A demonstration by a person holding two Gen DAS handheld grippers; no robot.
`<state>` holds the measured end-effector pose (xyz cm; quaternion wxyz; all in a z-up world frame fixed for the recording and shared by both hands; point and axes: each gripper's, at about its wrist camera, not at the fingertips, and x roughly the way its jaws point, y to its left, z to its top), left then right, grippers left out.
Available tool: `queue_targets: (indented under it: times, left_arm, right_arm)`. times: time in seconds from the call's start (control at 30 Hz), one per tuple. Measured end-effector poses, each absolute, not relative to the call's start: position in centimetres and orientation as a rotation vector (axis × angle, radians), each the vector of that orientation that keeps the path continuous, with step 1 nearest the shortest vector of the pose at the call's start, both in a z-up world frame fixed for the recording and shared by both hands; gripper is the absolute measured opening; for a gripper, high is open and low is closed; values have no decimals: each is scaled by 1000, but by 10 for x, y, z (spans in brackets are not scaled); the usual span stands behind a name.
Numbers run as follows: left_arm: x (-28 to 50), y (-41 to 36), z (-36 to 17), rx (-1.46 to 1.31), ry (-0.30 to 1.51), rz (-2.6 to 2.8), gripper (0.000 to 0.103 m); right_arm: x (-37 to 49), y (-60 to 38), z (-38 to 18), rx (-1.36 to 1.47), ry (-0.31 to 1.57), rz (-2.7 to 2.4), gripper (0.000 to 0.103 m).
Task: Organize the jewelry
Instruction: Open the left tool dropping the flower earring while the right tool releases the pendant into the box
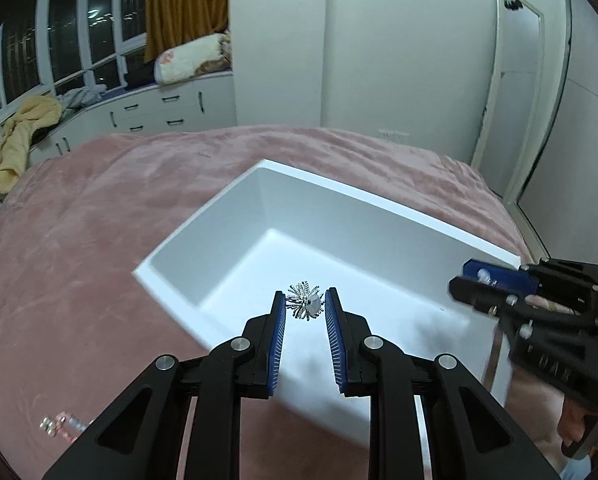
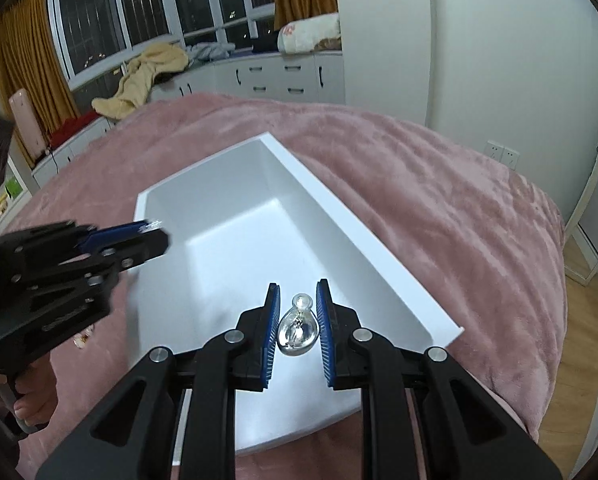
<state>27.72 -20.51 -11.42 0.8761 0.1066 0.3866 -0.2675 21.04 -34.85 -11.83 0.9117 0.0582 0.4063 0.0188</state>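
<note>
Where pink bedspread point(image 2: 439, 184) lies, white box point(image 2: 363, 232), dark windows point(image 2: 99, 20)

The box point(image 1: 203, 220) is set on the blanket point(image 1: 79, 220); small trinkets point(image 1: 61, 428) are left at its seven o'clock; drawers point(image 1: 159, 110) are ranged behind.

Left gripper point(image 1: 305, 310) and right gripper point(image 2: 297, 314): black angular linkage arms showing round silver pivot screws at lower frame, fingers point(image 2: 270, 332) wearing ribbed blue pads, embossed lettering showing on the housing.

White box point(image 1: 203, 216), pink blanket point(image 1: 99, 208), silver brooch point(image 1: 305, 306), mustard curtain point(image 1: 185, 4)
</note>
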Motion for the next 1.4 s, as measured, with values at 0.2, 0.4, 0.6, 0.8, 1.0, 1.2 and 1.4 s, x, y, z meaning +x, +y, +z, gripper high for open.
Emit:
queue_targets:
  times: [0.2,0.4,0.6,0.8,1.0,1.2,1.4]
  left_arm:
    - [304,-236,-141,247,890,-565,28]
    - [312,-244,-155,235,927,-567,28]
    - [309,-243,-156,232,929,-559,42]
    - [309,-223,-145,188,920,-506,57]
    - [299,-195,-123,179,867,-437,96]
    - [286,-172,-99,182,831,-414,96]
    - [275,-148,-81,171,809,-395,96]
  right_arm:
    - [226,-350,-132,125,894,45,19]
    - [232,-355,-140,95,898,51,19]
    - [231,-352,-140,91,880,70,37]
    - [222,-349,-130,115,833,64,81]
    - [210,-347,-115,140,789,60,95]
    - [201,-339,-100,136,756,66,97]
    - [196,-330,-82,126,727,72,98]
